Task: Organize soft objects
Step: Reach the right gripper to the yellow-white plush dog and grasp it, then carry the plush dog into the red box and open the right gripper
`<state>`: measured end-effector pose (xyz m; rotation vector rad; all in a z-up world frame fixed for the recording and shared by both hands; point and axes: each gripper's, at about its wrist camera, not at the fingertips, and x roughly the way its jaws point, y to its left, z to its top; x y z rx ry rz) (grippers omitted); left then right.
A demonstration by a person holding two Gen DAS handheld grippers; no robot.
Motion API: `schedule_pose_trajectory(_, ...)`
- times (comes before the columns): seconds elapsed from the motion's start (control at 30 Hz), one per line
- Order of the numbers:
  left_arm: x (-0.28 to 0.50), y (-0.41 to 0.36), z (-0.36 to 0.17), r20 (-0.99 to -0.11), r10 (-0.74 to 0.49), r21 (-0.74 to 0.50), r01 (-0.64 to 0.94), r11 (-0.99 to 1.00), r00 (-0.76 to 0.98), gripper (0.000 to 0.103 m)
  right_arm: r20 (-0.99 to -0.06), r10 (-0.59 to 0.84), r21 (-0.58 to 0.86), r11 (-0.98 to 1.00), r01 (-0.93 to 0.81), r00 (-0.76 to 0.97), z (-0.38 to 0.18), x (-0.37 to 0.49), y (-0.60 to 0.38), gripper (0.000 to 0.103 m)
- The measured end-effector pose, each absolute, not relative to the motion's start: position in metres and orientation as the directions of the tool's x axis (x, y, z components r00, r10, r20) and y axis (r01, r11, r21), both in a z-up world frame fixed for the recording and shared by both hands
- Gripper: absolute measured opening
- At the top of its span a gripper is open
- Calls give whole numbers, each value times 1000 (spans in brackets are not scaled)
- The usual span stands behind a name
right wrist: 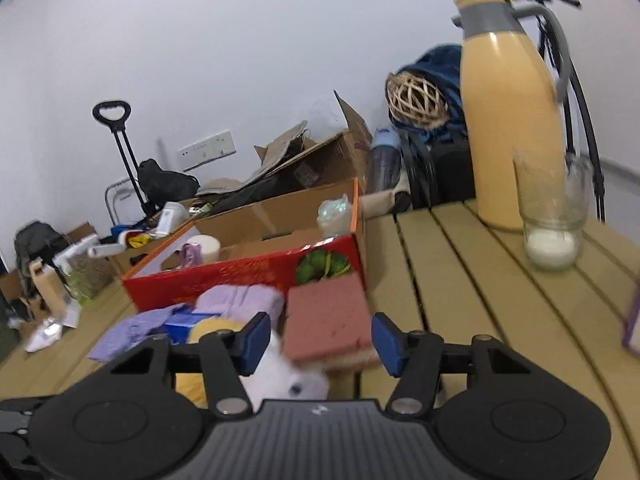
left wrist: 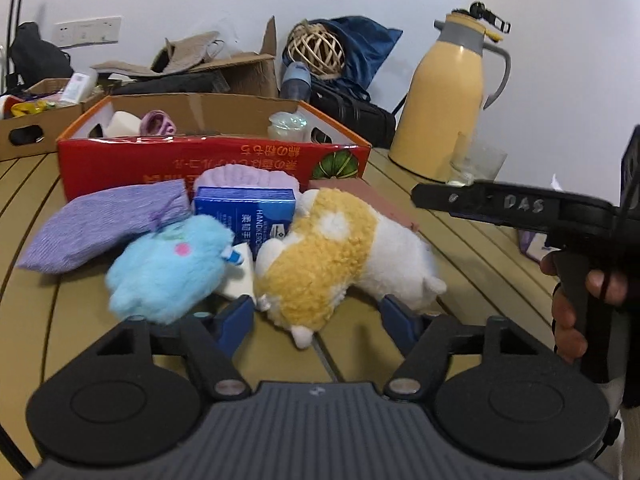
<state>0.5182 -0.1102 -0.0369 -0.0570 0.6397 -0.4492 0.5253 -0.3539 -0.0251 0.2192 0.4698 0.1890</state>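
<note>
Plush alpaca (left wrist: 320,248), yellow and white, lies on the slatted surface (left wrist: 472,240) between the left claw (left wrist: 318,316) pads, which touch its sides without a clear squeeze. Right claw (right wrist: 318,338) hovers open over the pink sponge (right wrist: 326,316). Red box (left wrist: 212,160) sits at twelve o'clock behind the pile. Pickup looks under way; next, probably a firmer close, then a lift toward that box.

Just ahead of the left gripper's blue pads (left wrist: 236,316), the yellow-and-white plush toy (left wrist: 320,256) looks woolly and curly, the blue plush (left wrist: 168,268) beside it fluffy. Beyond them, the red cardboard box (left wrist: 212,160) is glossy-printed. Under everything, the slatted wooden table (left wrist: 460,216) is matt, and the yellow thermos jug (left wrist: 444,104) far right is smooth.
</note>
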Motion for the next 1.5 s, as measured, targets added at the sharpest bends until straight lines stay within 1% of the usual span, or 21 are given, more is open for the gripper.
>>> schedule_pose_trajectory(0.03, 523, -111, -38, -570, -422, -191, 386, 903, 705, 55, -447, 217, 229, 966, -124, 868, -29, 531, -352, 53)
schedule_pose_trajectory(0.07, 526, -109, -39, -571, -424, -200, 382, 902, 703, 52, -468, 208, 220, 969, -115, 859, -33, 536, -350, 50)
schedule_pose_trajectory(0.13, 526, -103, -40, -570, -429, -217, 375, 901, 701, 41, -494, 222, 210, 969, -132, 841, -41, 535, -343, 41)
schedule_pose_trajectory(0.23, 519, -85, -38, -558, -465, -272, 378, 885, 687, 38, -494, 215, 159, 975, -155, 842, -42, 514, -330, 31)
schedule_pose_trajectory(0.3, 511, -76, -34, -548, -472, -297, 367, 882, 690, 39, -501, 226, 149, 973, -174, 835, -38, 499, -325, 26)
schedule_pose_trajectory(0.33, 507, -72, -32, -543, -457, -282, 360, 889, 704, 40, -516, 242, 152, 970, -191, 821, -35, 490, -321, 26)
schedule_pose_trajectory(0.47, 492, -62, -23, -525, -419, -261, 328, 908, 741, 44, -587, 365, 177, 929, -326, 723, -33, 463, -303, 25)
schedule_pose_trajectory(0.5, 488, -59, -21, -517, -401, -251, 314, 916, 756, 48, -591, 404, 208, 912, -352, 698, -35, 457, -299, 25)
schedule_pose_trajectory(0.53, 484, -56, -19, -508, -393, -246, 308, 919, 766, 58, -587, 458, 252, 887, -387, 667, -38, 451, -291, 26)
schedule_pose_trajectory(0.57, 477, -51, -16, -497, -379, -243, 294, 924, 781, 62, -590, 493, 272, 867, -419, 639, -41, 445, -282, 26)
schedule_pose_trajectory(0.6, 471, -46, -14, -490, -366, -242, 279, 929, 791, 69, -595, 517, 272, 850, -452, 615, -44, 438, -271, 30)
schedule_pose_trajectory(0.73, 441, -24, -6, -480, -340, -262, 237, 935, 809, 84, -585, 549, 245, 821, -515, 597, -39, 414, -257, 32)
schedule_pose_trajectory(0.83, 422, -21, -8, -477, -366, -284, 254, 925, 799, 89, -558, 485, 245, 871, -425, 673, -28, 414, -281, 35)
schedule_pose_trajectory(0.93, 417, -33, -18, -490, -412, -321, 280, 905, 769, 89, -516, 427, 283, 903, -322, 743, -19, 424, -307, 39)
schedule_pose_trajectory(1.0, 419, -46, -25, -500, -432, -323, 301, 897, 751, 86, -476, 441, 333, 891, -308, 761, -14, 433, -316, 39)
schedule_pose_trajectory(1.1, 427, -57, -31, -514, -403, -297, 284, 912, 757, 66, -432, 479, 392, 863, -319, 764, -9, 451, -316, 44)
schedule_pose_trajectory(1.13, 429, -56, -33, -522, -373, -278, 261, 925, 767, 62, -431, 480, 388, 863, -323, 764, -9, 459, -313, 46)
schedule_pose_trajectory(1.23, 429, -37, -35, -490, -365, -299, 241, 924, 792, 63, -455, 479, 390, 865, -315, 751, -12, 481, -301, 49)
schedule_pose_trajectory(1.33, 428, -21, -33, -479, -305, -309, 167, 936, 823, 62, -489, 496, 407, 857, -314, 718, -22, 491, -282, 50)
schedule_pose_trajectory(1.43, 431, -10, -33, -486, -392, -421, 184, 888, 781, 65, -532, 489, 388, 866, -315, 691, -32, 493, -267, 52)
schedule_pose_trajectory(1.5, 433, -11, -36, -478, -460, -488, 210, 847, 748, 66, -523, 497, 404, 860, -312, 693, -38, 490, -269, 51)
